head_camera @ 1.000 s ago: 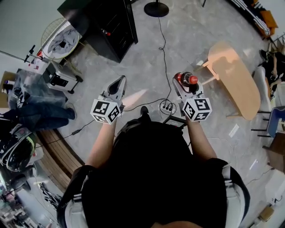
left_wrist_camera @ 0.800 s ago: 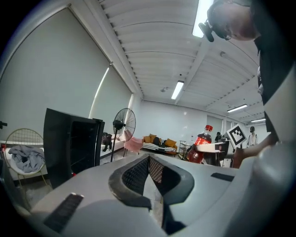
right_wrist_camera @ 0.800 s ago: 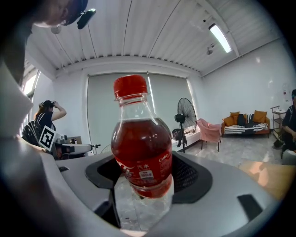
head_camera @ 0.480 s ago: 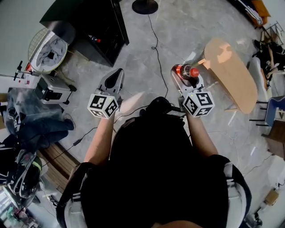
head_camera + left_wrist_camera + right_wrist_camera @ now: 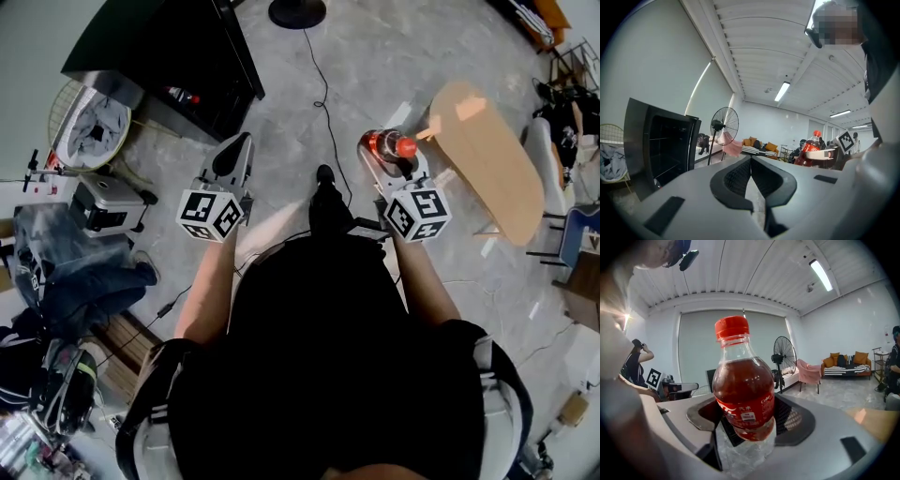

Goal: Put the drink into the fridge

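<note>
The drink is a cola bottle (image 5: 388, 147) with a red cap and red label. It stands upright in my right gripper (image 5: 380, 156), which is shut on its lower body. In the right gripper view the bottle (image 5: 743, 390) fills the middle, with a dark pad on either side. My left gripper (image 5: 233, 157) is shut with nothing in it, its pads meeting in the left gripper view (image 5: 751, 168). The black fridge (image 5: 178, 52) stands ahead at the upper left. The left gripper view shows its dark interior (image 5: 668, 147) with wire shelves, and the bottle (image 5: 812, 149) off to the right.
A standing fan's round base (image 5: 297, 12) and its cable (image 5: 324, 94) lie on the marble floor ahead. A light wooden table (image 5: 487, 159) stands to the right. A white wire basket (image 5: 91, 122) and a small appliance (image 5: 108, 199) sit left of the fridge. The person's foot (image 5: 324, 202) is between the grippers.
The person has stepped forward, so the fridge and fan base have drawn closer to the grippers. One foot now shows between them. Both grippers keep their hold and spacing.
</note>
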A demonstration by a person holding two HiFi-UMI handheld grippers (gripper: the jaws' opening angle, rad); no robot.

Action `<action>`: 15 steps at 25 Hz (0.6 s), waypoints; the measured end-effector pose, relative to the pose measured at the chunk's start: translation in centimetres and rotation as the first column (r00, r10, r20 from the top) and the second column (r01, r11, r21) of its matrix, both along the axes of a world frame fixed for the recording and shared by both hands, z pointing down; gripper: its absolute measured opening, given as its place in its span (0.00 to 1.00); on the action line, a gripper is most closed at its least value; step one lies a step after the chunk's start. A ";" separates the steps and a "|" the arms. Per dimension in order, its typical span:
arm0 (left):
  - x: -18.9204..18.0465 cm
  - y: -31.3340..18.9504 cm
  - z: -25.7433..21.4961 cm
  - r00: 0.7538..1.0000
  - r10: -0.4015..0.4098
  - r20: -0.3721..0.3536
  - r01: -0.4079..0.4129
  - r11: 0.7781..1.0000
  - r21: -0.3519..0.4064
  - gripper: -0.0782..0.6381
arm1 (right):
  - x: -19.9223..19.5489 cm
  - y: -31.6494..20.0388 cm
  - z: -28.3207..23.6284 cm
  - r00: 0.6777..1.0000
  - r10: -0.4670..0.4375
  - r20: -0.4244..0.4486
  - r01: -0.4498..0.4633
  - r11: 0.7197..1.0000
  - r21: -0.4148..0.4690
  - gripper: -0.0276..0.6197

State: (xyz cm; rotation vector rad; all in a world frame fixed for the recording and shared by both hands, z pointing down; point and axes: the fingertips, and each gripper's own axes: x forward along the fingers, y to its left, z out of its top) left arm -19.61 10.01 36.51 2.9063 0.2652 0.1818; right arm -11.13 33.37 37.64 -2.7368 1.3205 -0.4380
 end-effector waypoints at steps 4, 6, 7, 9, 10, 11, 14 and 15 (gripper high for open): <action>5.5 -0.7 0.0 1.000 -0.002 0.016 0.001 1.000 0.016 0.13 | 5.6 -1.1 0.3 1.000 0.002 0.005 -0.002 1.000 0.014 0.52; 8.4 -1.3 -0.2 1.000 -0.003 0.024 0.003 1.000 0.026 0.13 | 8.5 -1.7 0.1 1.000 -0.007 0.004 0.007 1.000 0.018 0.52; 10.0 -1.6 -0.5 1.000 -0.005 0.026 0.004 1.000 0.029 0.13 | 10.0 -2.0 -0.1 1.000 -0.012 0.005 0.012 1.000 0.021 0.52; 13.1 -2.1 -1.1 1.000 -0.012 0.027 0.011 0.999 0.036 0.13 | 13.1 -2.4 -0.3 1.000 -0.018 0.010 0.018 1.000 0.023 0.52; 14.5 -2.4 -1.3 0.999 -0.017 0.029 0.016 0.999 0.039 0.13 | 14.6 -2.4 -0.4 1.000 -0.019 0.013 0.019 1.000 0.023 0.52; 15.9 -2.6 -1.5 0.999 -0.023 0.031 0.022 0.999 0.041 0.13 | 16.2 -2.5 -0.4 1.000 -0.020 0.015 0.019 1.000 0.021 0.52; 19.9 -3.3 -1.6 0.998 -0.043 0.043 0.041 0.998 0.040 0.13 | 21.0 -2.8 -0.7 1.000 -0.027 0.016 0.026 0.999 0.020 0.52; 21.2 -3.5 -1.6 0.998 -0.049 0.045 0.047 0.998 0.041 0.13 | 22.4 -3.0 -0.8 0.999 -0.032 0.017 0.031 0.999 0.020 0.52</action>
